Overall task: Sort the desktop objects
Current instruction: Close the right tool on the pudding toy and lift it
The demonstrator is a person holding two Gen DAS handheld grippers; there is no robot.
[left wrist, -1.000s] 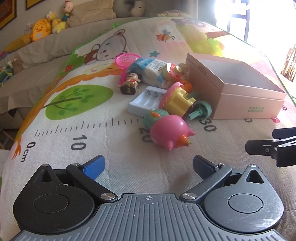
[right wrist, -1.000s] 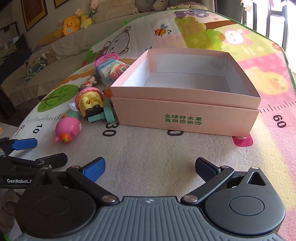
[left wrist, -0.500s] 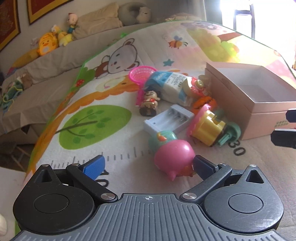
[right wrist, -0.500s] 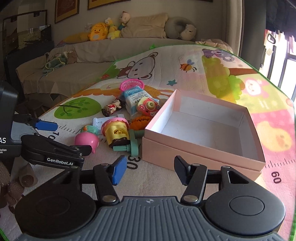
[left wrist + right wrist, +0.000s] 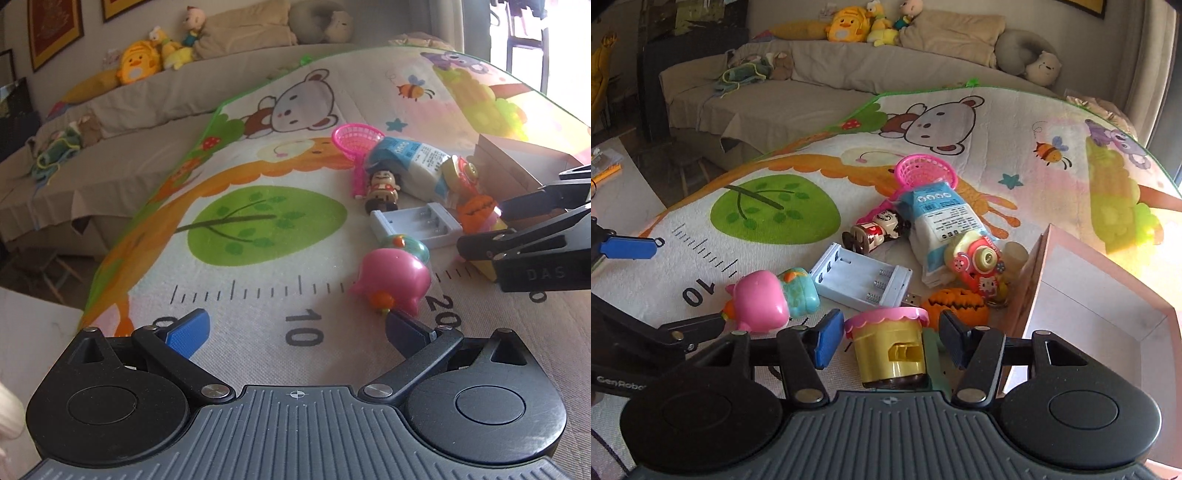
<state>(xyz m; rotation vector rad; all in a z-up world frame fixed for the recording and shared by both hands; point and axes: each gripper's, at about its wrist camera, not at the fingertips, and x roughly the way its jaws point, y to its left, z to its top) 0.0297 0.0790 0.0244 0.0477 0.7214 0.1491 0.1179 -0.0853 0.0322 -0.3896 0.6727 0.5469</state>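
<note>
A pile of toys lies on the play mat. My right gripper (image 5: 886, 338) is open, its fingers on either side of a yellow cup toy with a pink frilled rim (image 5: 890, 343). My left gripper (image 5: 295, 326) is open and empty, its right finger just below a pink pig toy (image 5: 393, 275), which also shows in the right wrist view (image 5: 759, 299). Behind lie a white battery charger (image 5: 862, 280), a small figurine (image 5: 875, 232), a blue-white pouch (image 5: 938, 218), a pink net basket (image 5: 923, 171), an orange pumpkin (image 5: 955, 306) and a pink toy camera (image 5: 979, 262).
An open pink cardboard box (image 5: 1108, 295) stands right of the pile. The mat (image 5: 258, 221) has a printed ruler and a green tree. A grey sofa (image 5: 812, 85) with plush toys runs along the back. The right gripper crosses the left wrist view's right edge (image 5: 524, 251).
My right gripper swung left from the box to the toy pile and now straddles the yellow cup toy. My left gripper drew back and left, away from the pink pig.
</note>
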